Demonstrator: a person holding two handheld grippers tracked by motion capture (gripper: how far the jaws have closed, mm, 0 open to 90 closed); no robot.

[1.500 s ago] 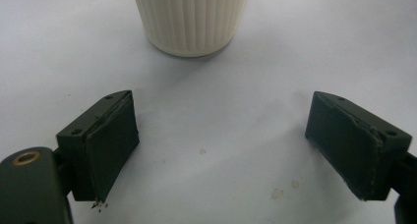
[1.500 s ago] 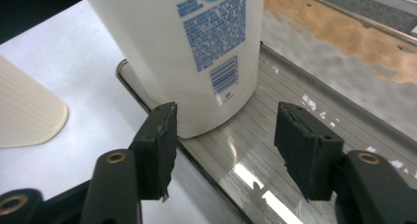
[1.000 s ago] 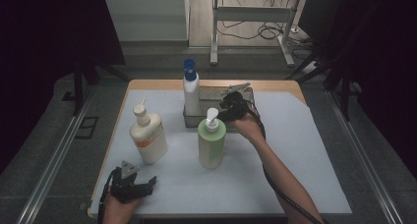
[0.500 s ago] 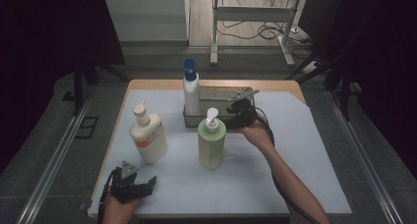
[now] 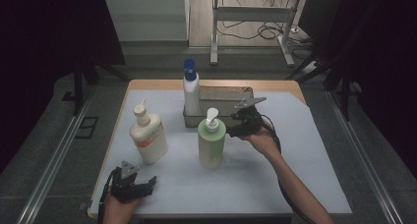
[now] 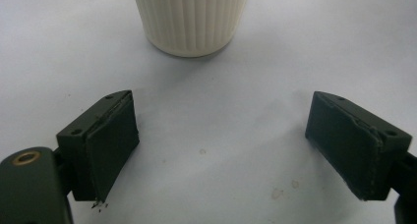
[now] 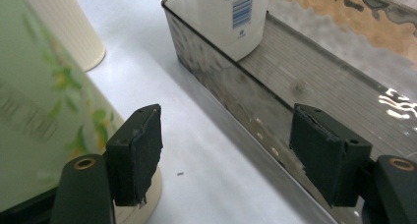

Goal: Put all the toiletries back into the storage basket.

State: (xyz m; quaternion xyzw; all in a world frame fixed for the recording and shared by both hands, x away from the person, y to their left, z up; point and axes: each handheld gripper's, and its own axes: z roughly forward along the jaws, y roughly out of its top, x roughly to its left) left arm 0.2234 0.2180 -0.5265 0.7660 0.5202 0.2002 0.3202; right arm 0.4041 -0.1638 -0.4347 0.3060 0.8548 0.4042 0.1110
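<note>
Right gripper [image 5: 235,125] is brought beside green pump bottle [image 5: 211,144]
Jaws are held apart, nothing gripped; the upright bottle stands just left of them (left gripper [image 5: 142,183], likewise unclenched, sits farther off).

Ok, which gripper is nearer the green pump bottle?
Right. The right gripper sits just beside the green pump bottle, jaws open; the left gripper rests apart at the table's near edge.

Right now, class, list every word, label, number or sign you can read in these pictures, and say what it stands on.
No text reads clearly.
White bottle in the metal tray: a blue label with a barcode, print too small to read.
Green bottle: pale lettering, blurred.
Cream bottle: an orange label, too small to read.
</note>
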